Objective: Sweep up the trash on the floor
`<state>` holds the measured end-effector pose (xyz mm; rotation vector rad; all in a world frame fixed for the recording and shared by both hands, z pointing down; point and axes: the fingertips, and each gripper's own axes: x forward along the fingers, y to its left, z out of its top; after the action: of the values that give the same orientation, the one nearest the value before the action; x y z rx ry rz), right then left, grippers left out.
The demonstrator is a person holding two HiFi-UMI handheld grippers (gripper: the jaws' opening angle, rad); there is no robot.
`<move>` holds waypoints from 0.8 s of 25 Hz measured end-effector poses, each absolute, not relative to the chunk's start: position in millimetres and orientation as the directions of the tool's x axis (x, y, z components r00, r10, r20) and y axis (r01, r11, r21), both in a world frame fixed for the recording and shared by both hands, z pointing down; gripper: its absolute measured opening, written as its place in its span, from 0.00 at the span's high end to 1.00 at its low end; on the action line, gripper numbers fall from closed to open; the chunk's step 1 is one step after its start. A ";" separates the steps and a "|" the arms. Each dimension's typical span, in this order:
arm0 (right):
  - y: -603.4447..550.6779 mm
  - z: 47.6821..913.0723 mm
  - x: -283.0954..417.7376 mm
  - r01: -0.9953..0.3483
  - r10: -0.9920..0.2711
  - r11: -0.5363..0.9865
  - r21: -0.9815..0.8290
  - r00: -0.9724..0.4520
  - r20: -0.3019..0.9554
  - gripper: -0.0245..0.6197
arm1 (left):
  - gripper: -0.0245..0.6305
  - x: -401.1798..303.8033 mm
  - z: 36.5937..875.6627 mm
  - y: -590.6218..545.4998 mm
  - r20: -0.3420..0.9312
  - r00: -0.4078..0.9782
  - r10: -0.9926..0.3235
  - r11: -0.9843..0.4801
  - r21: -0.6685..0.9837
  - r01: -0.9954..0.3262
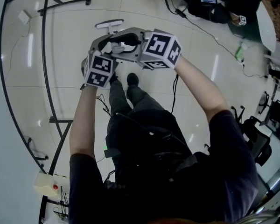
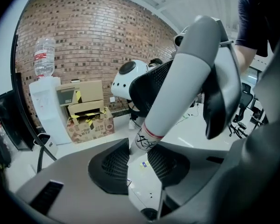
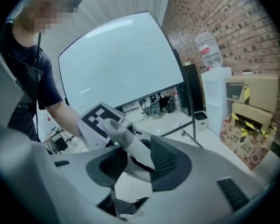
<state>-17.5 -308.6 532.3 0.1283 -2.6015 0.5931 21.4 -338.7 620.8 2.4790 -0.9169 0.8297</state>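
above white floor tiles point(image 1: 74, 41): left gripper point(image 2: 139, 164), right gripper point(image 3: 134, 162), nose to nose; each set of jaws wide apart, the other's grey finger point(image 2: 177, 87) between them.

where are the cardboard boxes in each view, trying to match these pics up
Head view: not in it.
Left gripper view: boxes left of middle, stacked against the brick wall.
Right gripper view: boxes at the right edge, below the brick wall.
Shared landmark: the water cooler, just left of the boxes in both gripper views.
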 end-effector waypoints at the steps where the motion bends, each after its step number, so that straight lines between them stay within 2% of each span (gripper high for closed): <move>1: -301.9 532.9 -15.1 -0.187 0.016 0.903 -0.387 -0.885 0.465 0.70 | 0.79 23.9 621.2 -332.2 0.640 0.615 -0.461 -0.721 0.133 -0.680; 20: -188.7 527.2 43.4 -0.164 0.055 0.898 -0.408 -0.879 0.474 0.70 | 0.78 82.8 616.0 -220.8 0.698 0.603 -0.385 -0.759 0.133 -0.638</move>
<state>43.4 -188.7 527.2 0.0789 -2.5754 0.6110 82.8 -220.8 616.0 2.4632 -0.8221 0.9456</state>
